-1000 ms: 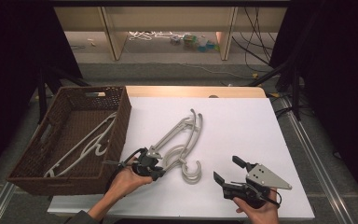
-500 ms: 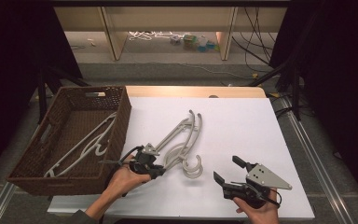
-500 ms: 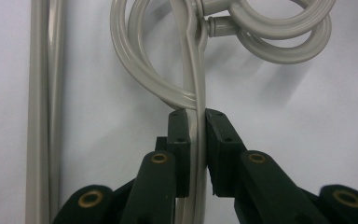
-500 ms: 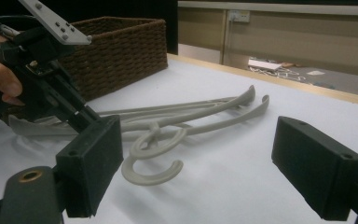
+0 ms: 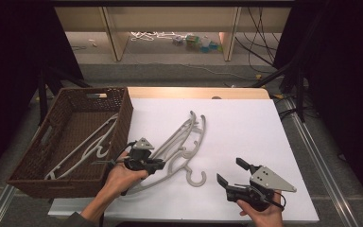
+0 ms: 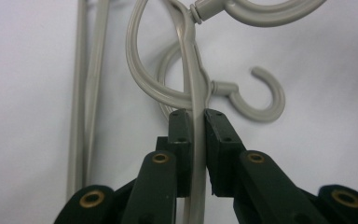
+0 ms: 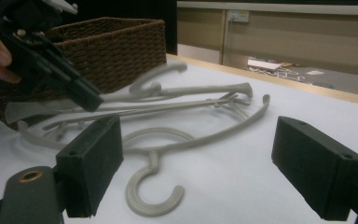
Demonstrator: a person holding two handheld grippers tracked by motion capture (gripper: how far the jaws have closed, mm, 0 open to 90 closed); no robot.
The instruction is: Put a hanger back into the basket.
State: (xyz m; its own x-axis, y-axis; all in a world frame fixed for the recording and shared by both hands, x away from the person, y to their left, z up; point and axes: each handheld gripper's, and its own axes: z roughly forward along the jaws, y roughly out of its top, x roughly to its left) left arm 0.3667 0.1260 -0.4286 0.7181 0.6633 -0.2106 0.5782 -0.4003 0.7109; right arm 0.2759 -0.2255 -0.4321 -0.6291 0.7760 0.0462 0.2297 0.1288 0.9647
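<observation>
- At the near-left part of the white worktop (image 5: 246, 123), just beside the wicker basket (image 5: 123, 111), the left gripper (image 5: 147, 163) has its jaws closed on the thin arm of a grey plastic hanger (image 6: 195, 135); in the left gripper view the two pads press on the arm from both sides.
- This hanger lies in a small pile with other grey hangers (image 5: 184, 142), and their arms and hooks cross each other, so I judge that the step in hand is to lift one hanger free and carry it to the basket.
- To do it well, the lift should go slowly and straight up, because a hook (image 6: 261, 100) of a neighbour hanger sits very near the grip and can catch and drag the pile along.
- The grip is near one end of the arm, so the long hanger will probably hang down and swing; a firm hold is needed, and the wrist should keep it level.
- The basket already holds some hangers (image 5: 82, 149), so the new one is best laid along them, not across, to avoid tangling.
- The right gripper (image 5: 236, 175) rests at the near-right of the worktop with its jaws wide open and nothing between them; it could press down the remaining hangers if they begin to rise.
</observation>
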